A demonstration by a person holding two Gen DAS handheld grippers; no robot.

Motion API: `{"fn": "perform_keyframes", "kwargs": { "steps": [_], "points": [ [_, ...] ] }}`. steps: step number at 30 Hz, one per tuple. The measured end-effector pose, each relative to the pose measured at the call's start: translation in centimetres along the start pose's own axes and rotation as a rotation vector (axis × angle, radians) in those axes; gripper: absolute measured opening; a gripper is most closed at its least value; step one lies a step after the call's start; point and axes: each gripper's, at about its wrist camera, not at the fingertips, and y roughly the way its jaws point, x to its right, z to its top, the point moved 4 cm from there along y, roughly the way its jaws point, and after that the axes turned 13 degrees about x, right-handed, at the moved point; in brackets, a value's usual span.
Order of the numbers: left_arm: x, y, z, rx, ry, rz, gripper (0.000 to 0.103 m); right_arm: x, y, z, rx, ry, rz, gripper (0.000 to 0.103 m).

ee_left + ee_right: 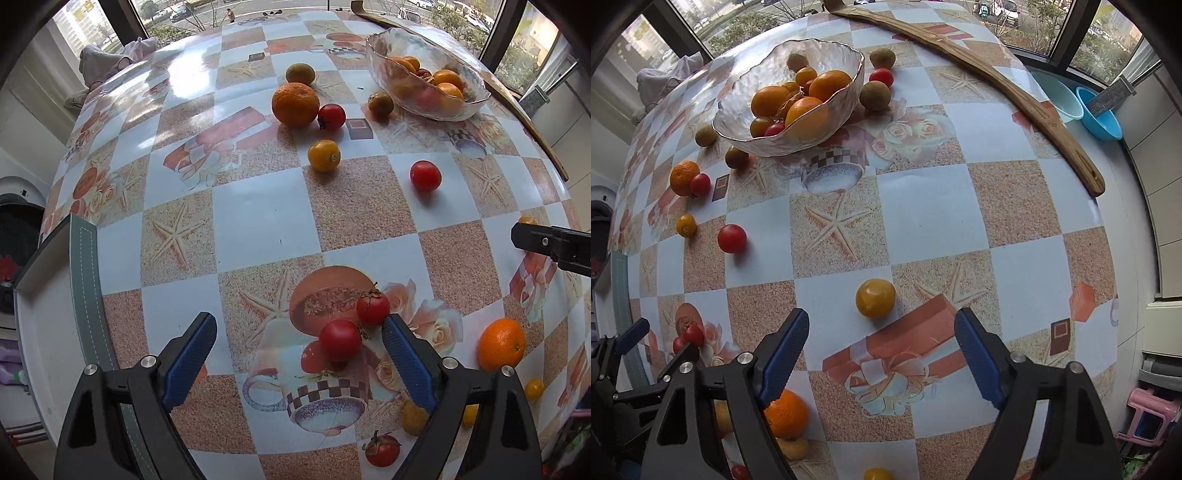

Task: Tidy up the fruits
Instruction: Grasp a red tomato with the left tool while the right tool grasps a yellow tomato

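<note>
Two grippers are over the checked tablecloth, and both stand wide open with nothing between the pads. The left gripper has two red tomatoes near its right finger: the near red tomato lies inside the gap, and the second tomato sits just beyond the fingertip, almost touching the first. The right gripper faces a yellow fruit a little ahead of its fingertips. The glass bowl is far and to the left in the right wrist view, already half filled with oranges.

I judge the step in hand is to take the near tomato with the left gripper. To do it well, shift the gripper a bit to the right so the tomato is centred, go low, and close softly, because the skin is thin. The neighbour tomato may roll away if the finger pushes it
</note>
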Motion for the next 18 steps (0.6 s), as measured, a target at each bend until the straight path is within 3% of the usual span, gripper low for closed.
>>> {"fn": "perform_keyframes", "kwargs": {
  "steps": [4, 5, 6, 8, 9, 18],
  "points": [
    [1.0, -0.1, -0.3, 0.007, 0.026, -0.054, 0.071, -0.7, 1.0, 0.5, 0.008, -0.021, -0.004, 0.062],
    [1.3, -0.1, -0.5, 0.003, 0.034, -0.07, 0.063, -1.1, 1.1, 0.5, 0.016, -0.032, -0.005, 0.055],
    [1.6, -0.1, -0.6, -0.001, 0.037, -0.089, 0.052, -1.3, 1.1, 0.6, 0.022, -0.047, -0.014, 0.041],
    [2.1, -0.3, -0.7, 0.006, 0.038, -0.111, 0.041, -1.6, 1.0, 0.7, 0.031, -0.062, -0.016, 0.024],
    [2.2, -0.4, -0.7, 0.009, 0.033, -0.129, 0.031, -1.4, 0.9, 0.8, 0.031, -0.052, -0.003, 0.024],
    [-0.2, -1.2, -0.4, 0.006, -0.046, -0.172, 0.026, -0.1, -1.2, -0.2, 0.028, 0.037, 0.061, 0.024]
  ]
}}
